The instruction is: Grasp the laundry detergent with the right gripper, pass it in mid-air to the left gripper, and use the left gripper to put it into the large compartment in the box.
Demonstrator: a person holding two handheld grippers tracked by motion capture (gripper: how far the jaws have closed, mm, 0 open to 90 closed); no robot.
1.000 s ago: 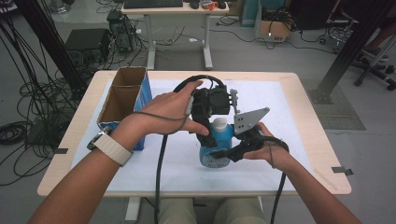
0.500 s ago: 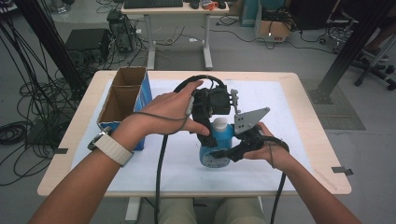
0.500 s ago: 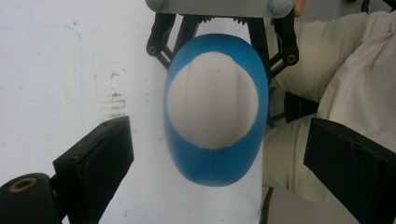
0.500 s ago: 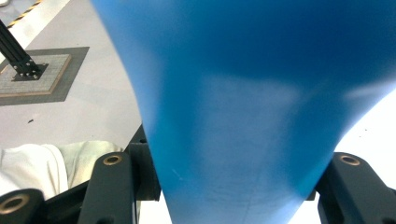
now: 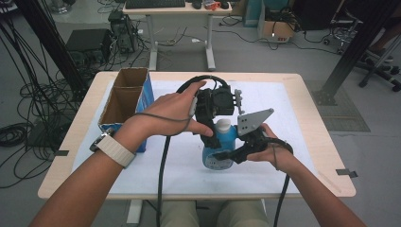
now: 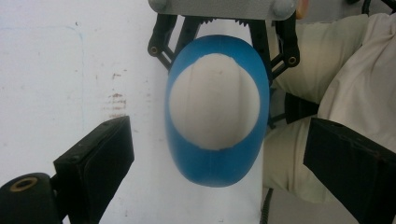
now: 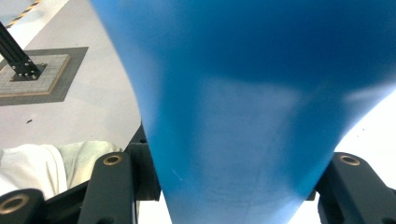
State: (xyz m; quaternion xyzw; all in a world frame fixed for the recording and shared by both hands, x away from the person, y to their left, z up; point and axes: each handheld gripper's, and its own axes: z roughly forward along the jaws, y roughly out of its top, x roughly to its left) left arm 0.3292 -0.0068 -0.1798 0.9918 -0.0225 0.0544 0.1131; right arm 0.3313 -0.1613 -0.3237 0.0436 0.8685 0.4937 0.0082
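A blue bottle (image 5: 213, 162) with a white cap (image 5: 223, 125) stands upright on the white sheet near the table's middle. My right gripper (image 5: 230, 154) comes in from the right and is shut on the bottle's body; in the right gripper view the blue bottle (image 7: 243, 93) sits pressed between both jaws. My left gripper (image 5: 216, 131) points down over the cap. In the left gripper view its gripper (image 6: 219, 149) is open, the jaws wide on either side of the cap (image 6: 212, 107) without touching it. The right gripper (image 6: 224, 28) shows beyond the bottle there.
An open cardboard box (image 5: 125, 101) with a blue side stands at the table's left. The white sheet (image 5: 283, 109) covers most of the wooden table (image 5: 326, 156). Another desk (image 5: 179, 9) and cables lie beyond the far edge.
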